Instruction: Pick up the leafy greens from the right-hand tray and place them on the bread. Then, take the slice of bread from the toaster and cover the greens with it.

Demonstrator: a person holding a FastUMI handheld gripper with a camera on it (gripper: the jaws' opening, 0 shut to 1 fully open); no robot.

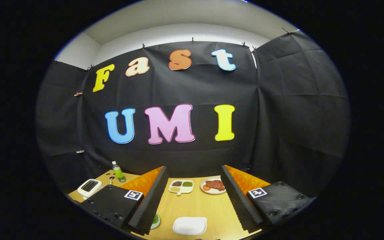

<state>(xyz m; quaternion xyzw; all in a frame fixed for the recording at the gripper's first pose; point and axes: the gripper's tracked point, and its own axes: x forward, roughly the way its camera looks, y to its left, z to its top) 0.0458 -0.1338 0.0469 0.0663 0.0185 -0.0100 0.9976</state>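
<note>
My gripper (pixel 193 168) is open wide and held high above a wooden table (pixel 195 206), with nothing between its fingers. A white toaster (pixel 90 187) stands at the table's left edge, beyond the left finger (pixel 150 200); its slot looks dark and I cannot make out a slice in it. Close below, between the fingers, lies a white rounded slab (pixel 189 225); whether it is bread or a tray is unclear. Something green on a small dish (pixel 155 221) peeks out from behind the left finger, mostly hidden.
Farther along the table, between the fingertips, sit a white divided dish (pixel 181 186) with small fillings and a round plate (pixel 213 185) with reddish meat. A green bottle (pixel 118 172) stands behind the toaster by the black cloth wall.
</note>
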